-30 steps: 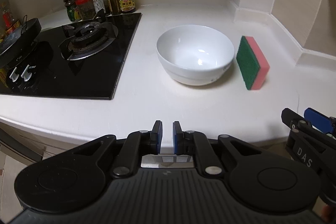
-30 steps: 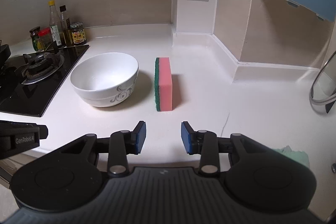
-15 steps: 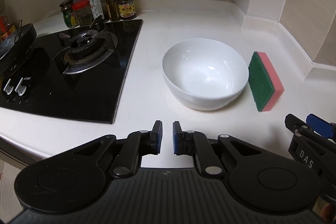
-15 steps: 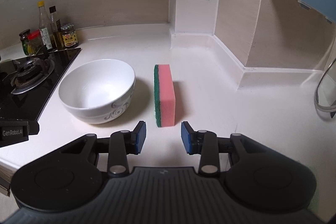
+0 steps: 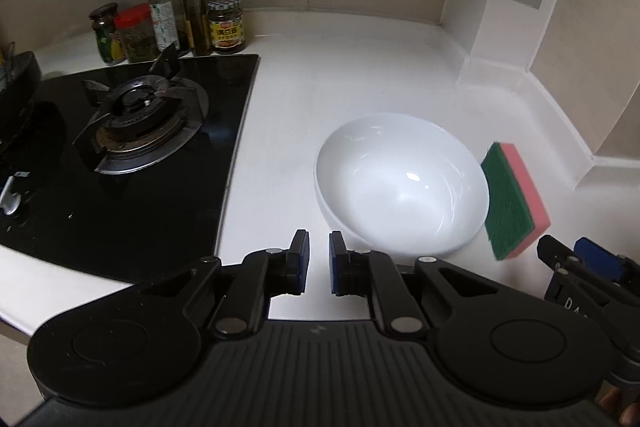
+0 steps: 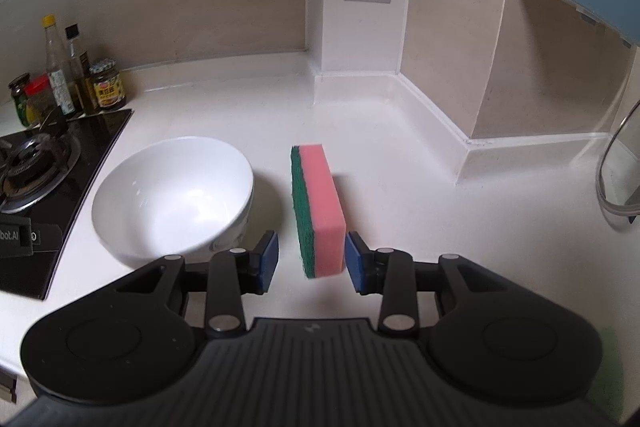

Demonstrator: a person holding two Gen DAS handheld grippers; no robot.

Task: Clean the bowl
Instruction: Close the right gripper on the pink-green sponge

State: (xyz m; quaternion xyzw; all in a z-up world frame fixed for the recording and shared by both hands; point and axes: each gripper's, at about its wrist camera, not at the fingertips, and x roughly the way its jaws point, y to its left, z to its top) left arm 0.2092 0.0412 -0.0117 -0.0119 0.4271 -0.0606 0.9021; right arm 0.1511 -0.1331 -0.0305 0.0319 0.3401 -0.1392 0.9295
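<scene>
Sitting upright on the white counter (image 5: 352, 67), mouth up, the white bowl (image 5: 400, 183) holds nothing that I can see; it lies just ahead and to the right of my left tongs (image 5: 319, 261), and ahead-left of my right tongs (image 6: 311, 261). Beside it, apart by a narrow gap, the sponge (image 6: 318, 209) stands on its long edge, green scouring face toward the bowl, pink foam away, long axis running straight away from my right tongs. Left tongs: narrow gap between the blue pads, nothing in it. Right tongs: wide, the near end of the sponge between the pads, the right pad at or almost at the pink face, the left pad clear of the green. Since a second ago both tongs have come closer: bowl and sponge are nearer, the sponge formerly well ahead of the right pads. Left of the bowl: black hob (image 5: 120, 163); behind the hob, bottles and jars (image 5: 176, 19).
</scene>
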